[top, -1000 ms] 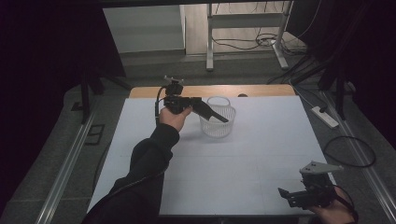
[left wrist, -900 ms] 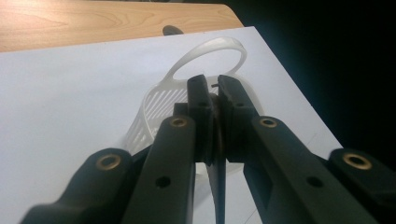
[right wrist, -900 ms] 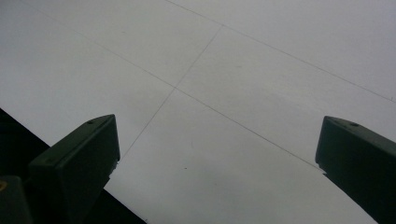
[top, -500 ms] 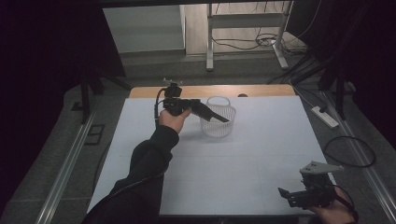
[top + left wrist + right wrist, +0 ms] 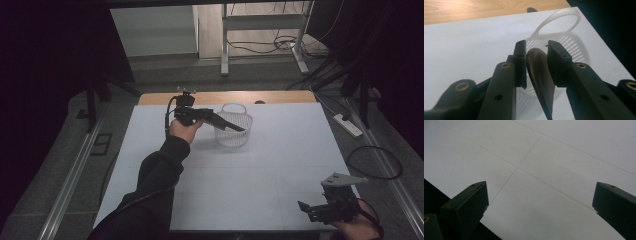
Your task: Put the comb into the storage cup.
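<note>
The comb hangs over the white basket between the left gripper jaws (just opening, slightly apart).

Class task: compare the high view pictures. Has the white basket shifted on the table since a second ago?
No. The white basket sits at the same spot below the wooden strip along the table's far edge.

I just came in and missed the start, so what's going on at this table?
A person works with two handheld grippers at a white table. The left gripper is over a white slotted plastic basket with a dark brown comb between its jaws; the jaws have just been opening, and a gap shows beside the comb. The right gripper hovers open near the table's front edge, holding nothing.
</note>
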`<state>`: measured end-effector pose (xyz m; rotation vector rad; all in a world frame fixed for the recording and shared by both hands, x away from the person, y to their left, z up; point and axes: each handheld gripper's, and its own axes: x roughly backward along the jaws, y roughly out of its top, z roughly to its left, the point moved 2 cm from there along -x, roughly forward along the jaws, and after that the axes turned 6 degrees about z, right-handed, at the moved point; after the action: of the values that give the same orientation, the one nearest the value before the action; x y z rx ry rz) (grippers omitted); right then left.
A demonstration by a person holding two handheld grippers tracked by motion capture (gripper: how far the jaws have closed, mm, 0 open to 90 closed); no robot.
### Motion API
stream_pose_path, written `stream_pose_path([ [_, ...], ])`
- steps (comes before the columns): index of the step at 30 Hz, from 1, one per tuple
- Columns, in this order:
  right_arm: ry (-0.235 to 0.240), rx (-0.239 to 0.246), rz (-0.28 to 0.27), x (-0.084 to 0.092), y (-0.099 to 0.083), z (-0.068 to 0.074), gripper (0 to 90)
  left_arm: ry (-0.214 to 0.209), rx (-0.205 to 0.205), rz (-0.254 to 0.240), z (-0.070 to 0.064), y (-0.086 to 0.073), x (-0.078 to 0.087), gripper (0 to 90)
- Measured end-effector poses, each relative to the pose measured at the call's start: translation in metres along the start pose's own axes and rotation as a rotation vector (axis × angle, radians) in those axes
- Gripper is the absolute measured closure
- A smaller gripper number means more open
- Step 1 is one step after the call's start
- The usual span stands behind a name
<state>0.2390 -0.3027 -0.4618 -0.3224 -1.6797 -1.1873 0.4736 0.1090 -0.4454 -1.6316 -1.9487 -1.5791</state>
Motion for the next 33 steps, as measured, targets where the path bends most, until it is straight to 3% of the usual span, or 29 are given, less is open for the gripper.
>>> stream_pose_path([
  [17,0.000,0.001,0.002,-0.0002,0.0000,0.0001,1.0,0.074,-0.018,0.012,0.0005,-0.0031,-0.0034,50.1],
  [23,0.000,0.001,0.003,-0.0002,0.0000,0.0001,0.9,0.102,-0.043,0.018,-0.0030,-0.0028,-0.0039,37.9],
  [26,0.000,0.001,0.001,-0.0001,0.0000,0.0000,0.9,0.095,-0.045,0.011,-0.0041,-0.0035,-0.0044,30.9],
  [33,0.000,0.000,0.002,-0.0002,0.0001,0.0000,0.9,0.097,-0.093,0.009,-0.0068,-0.0040,-0.0044,16.0],
])
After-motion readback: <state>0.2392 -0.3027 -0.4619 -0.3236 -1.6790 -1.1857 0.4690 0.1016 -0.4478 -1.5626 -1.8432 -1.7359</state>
